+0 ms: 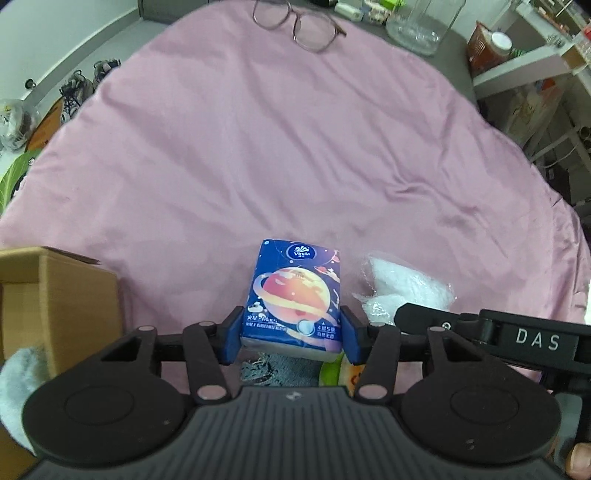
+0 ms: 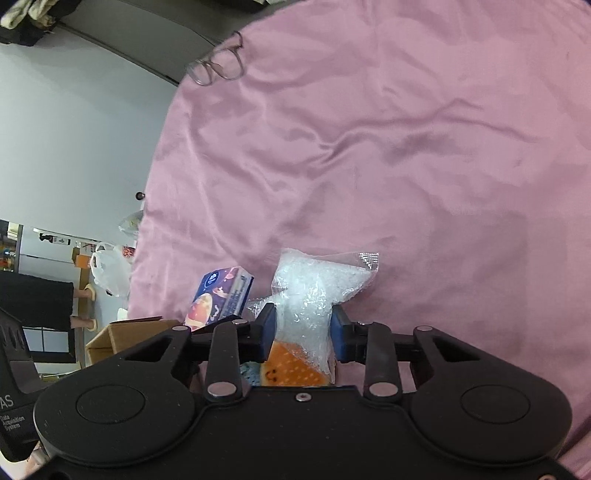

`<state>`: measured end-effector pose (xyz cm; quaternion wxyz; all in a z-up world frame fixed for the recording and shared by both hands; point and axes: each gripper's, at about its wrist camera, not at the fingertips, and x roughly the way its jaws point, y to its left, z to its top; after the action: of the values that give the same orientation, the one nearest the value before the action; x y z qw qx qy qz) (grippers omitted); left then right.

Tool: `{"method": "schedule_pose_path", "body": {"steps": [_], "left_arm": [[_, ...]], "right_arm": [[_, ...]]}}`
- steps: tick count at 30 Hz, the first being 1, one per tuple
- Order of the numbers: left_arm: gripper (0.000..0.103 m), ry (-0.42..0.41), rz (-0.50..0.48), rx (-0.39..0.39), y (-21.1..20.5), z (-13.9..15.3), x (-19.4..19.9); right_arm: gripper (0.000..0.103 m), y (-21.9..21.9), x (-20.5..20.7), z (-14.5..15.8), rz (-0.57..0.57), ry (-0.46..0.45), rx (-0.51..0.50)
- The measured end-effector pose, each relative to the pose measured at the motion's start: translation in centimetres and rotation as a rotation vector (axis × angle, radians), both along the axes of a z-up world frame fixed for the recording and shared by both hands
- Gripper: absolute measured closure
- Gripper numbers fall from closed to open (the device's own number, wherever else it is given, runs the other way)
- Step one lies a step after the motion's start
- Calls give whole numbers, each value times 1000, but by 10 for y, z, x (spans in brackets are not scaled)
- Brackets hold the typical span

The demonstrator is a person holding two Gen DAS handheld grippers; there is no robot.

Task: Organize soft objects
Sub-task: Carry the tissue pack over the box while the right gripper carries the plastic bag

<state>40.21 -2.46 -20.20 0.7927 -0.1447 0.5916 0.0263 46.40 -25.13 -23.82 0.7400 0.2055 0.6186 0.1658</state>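
My left gripper (image 1: 291, 332) is shut on a blue tissue pack (image 1: 293, 295) printed with an orange planet and holds it above the pink cloth (image 1: 258, 147). The pack also shows in the right wrist view (image 2: 218, 295). My right gripper (image 2: 303, 328) is shut on a clear plastic bag (image 2: 314, 288) of white filling, which also shows in the left wrist view (image 1: 402, 284). Under the grippers lie an orange soft toy (image 2: 295, 369) and a grey fabric item (image 1: 280, 369). A white fluffy item (image 1: 18, 387) sits at the lower left.
An open cardboard box (image 1: 55, 295) stands at the left, also in the right wrist view (image 2: 122, 332). Glasses (image 1: 299, 22) lie at the cloth's far edge beside a clear glass jar (image 1: 421, 22). Shelves (image 1: 535, 55) stand at the right.
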Motion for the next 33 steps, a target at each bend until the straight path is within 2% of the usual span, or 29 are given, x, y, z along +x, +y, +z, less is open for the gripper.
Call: {"method": "schedule_pose_path", "body": {"steps": [19,25,33], "left_arm": [[51,-173,70,-3,38,79,-59],[51,-206,90,-8,57,92,-78],[51,-236,131,-7,91,97,-99]], "right_arm": [[73,54,-49,97,94,-181,-4],[72,79,-63,114,126,-217,-8],[72,117,-75,121,175,-245,-21]]}}
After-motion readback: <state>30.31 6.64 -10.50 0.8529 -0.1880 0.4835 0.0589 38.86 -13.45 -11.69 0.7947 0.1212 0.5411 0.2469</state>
